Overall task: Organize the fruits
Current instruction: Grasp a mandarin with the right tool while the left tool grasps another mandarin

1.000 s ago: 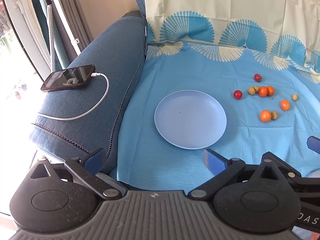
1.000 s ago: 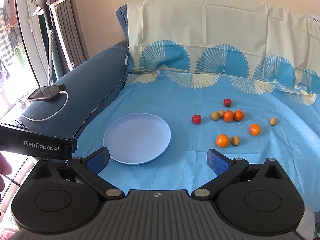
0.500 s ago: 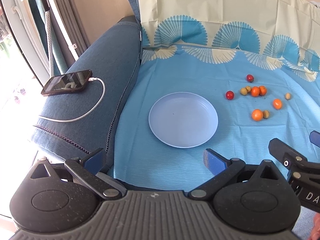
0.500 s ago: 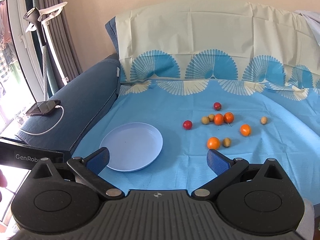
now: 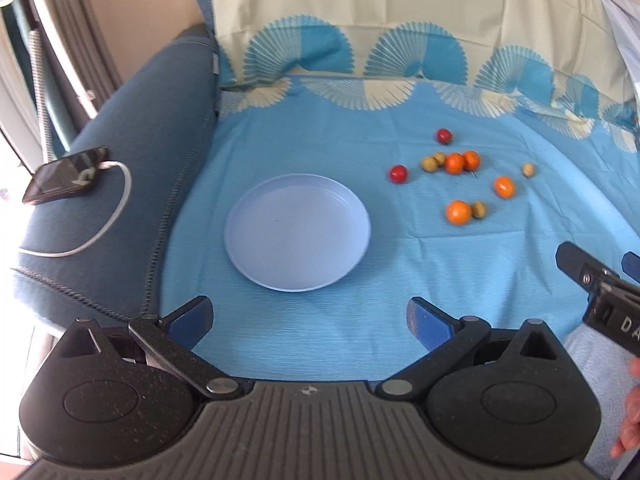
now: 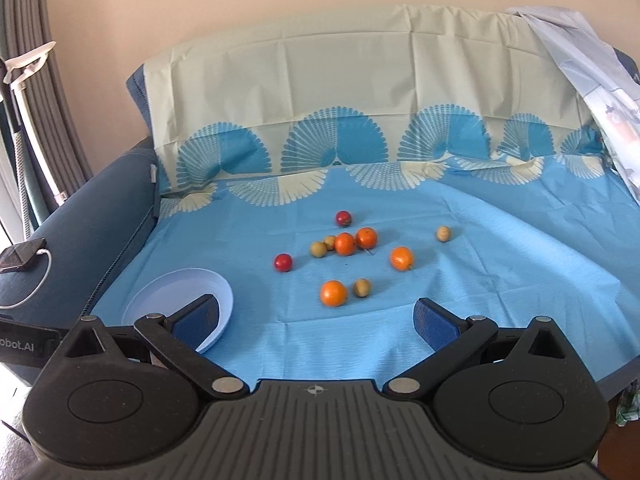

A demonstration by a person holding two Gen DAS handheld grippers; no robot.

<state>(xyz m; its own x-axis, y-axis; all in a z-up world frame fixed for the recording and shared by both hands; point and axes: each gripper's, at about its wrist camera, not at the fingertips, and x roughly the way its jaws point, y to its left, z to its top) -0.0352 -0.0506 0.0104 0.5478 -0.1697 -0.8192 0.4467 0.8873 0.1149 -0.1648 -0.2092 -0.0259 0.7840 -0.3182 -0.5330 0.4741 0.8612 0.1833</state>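
An empty pale blue plate [image 5: 297,232] [image 6: 152,300] lies on the blue cloth. To its right several small fruits are scattered: orange ones such as the nearest orange fruit [image 5: 459,212] [image 6: 333,293], two red fruits [image 5: 399,173] [image 6: 283,261], and small tan ones [image 6: 362,287]. My left gripper [image 5: 308,320] is open and empty, hovering just in front of the plate. My right gripper [image 6: 318,318] is open and empty too, short of the fruit cluster. Part of the right gripper's body shows at the right edge of the left wrist view.
The cloth [image 6: 480,272] covers a sofa seat and backrest. A dark blue armrest [image 5: 132,152] on the left carries a phone [image 5: 64,174] with a white charging cable. Curtains and a white stand are at far left. A person's fingers [image 5: 630,412] show at lower right.
Both grippers have swung to the right and pulled back. The plate has slid left in the right wrist view, and the fruits now sit centred there. Nothing on the cloth moved.
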